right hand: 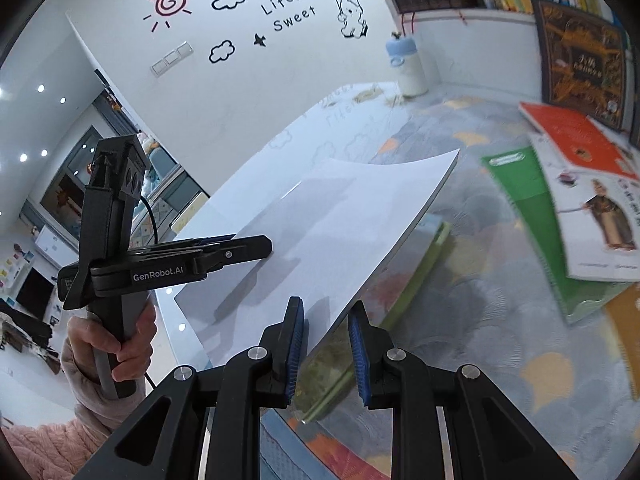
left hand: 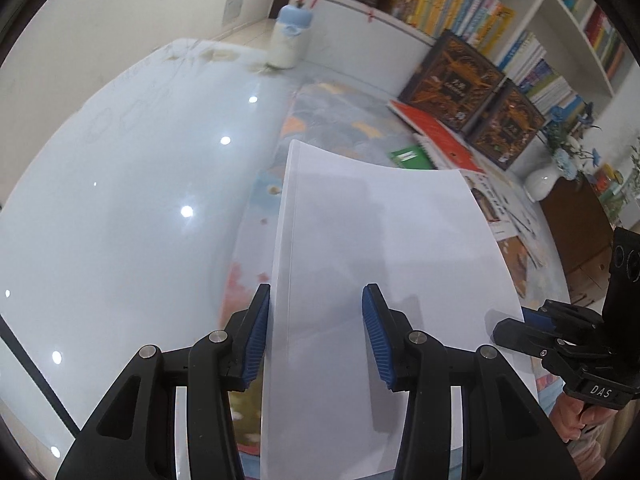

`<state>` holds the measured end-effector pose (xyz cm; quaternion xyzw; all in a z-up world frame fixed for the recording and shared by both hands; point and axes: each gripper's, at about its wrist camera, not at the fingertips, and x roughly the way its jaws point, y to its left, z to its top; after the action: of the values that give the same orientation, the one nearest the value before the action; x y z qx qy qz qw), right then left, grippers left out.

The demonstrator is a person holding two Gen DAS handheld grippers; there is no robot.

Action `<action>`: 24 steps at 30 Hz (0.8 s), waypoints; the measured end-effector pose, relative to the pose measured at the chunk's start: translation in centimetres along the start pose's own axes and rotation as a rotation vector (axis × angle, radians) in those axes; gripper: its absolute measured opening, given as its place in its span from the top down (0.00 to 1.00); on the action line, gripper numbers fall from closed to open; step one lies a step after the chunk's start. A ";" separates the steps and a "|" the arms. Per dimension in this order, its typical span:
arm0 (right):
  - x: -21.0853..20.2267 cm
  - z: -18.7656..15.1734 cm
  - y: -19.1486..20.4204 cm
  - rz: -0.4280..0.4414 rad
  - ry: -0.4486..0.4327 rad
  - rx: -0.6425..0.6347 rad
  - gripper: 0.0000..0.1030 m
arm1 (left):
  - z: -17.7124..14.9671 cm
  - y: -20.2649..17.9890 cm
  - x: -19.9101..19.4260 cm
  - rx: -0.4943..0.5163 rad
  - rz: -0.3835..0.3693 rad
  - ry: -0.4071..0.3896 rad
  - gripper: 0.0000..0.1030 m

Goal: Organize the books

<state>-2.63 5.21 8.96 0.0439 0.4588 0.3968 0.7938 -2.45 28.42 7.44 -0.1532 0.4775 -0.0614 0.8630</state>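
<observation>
Both grippers bear on one item — a plain white book [left hand: 384, 272], cover blank, raised off the desk and tilted.

Left gripper [left hand: 316, 336]: in its own view the book's spine edge stands between the blue pads, and the cover runs away to the right beyond them. From the right wrist view this gripper [right hand: 256, 246] comes in side-on and its jaws lie clamped flat on the near left edge of the book [right hand: 320, 236]. Finding: clenched on the white book. A hand [right hand: 120, 344] in a pink knitted sleeve grips its handle.

Right gripper [right hand: 326, 340]: the lower corner of the book sits between its pads, the left pad against the cover; whether the right pad presses cannot be told from this view. In the left wrist view the same gripper [left hand: 516, 326] is closed on the book's right edge. Finding: grasping the white book.

Surroundings: beneath the book lies a patterned mat [right hand: 480, 320] in greys and oranges, set on a glossy white desk [left hand: 120, 200]. A green notebook [right hand: 532, 216], an orange book [right hand: 576, 136] and a white illustrated book [right hand: 596, 224] overlap on the mat to the right. A pale blue-capped bottle [left hand: 290, 36] stands at the far end. Dark ornate volumes [left hand: 456, 80] lean against the shelf unit — rows of books [left hand: 460, 4] fill the shelves above. A white vase [left hand: 540, 186] with blue flowers stands at right.
</observation>
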 end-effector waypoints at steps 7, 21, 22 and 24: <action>2.8 -0.1 -0.9 0.017 0.061 0.032 0.79 | -0.7 1.9 1.7 -0.027 0.009 0.046 0.60; 5.7 -1.9 -2.7 0.058 0.131 0.135 0.76 | -1.2 1.9 2.4 0.006 0.093 0.053 0.55; 5.7 -2.0 -2.8 0.067 0.131 0.149 0.74 | -1.1 1.8 2.4 0.009 0.110 0.053 0.50; 5.7 -2.0 -2.9 0.084 0.130 0.171 0.69 | -1.0 1.7 2.4 0.002 0.122 0.065 0.46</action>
<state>-0.95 6.49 2.65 0.1050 0.5393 0.3910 0.7384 -2.08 29.18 4.41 -0.1208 0.5138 -0.0140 0.8492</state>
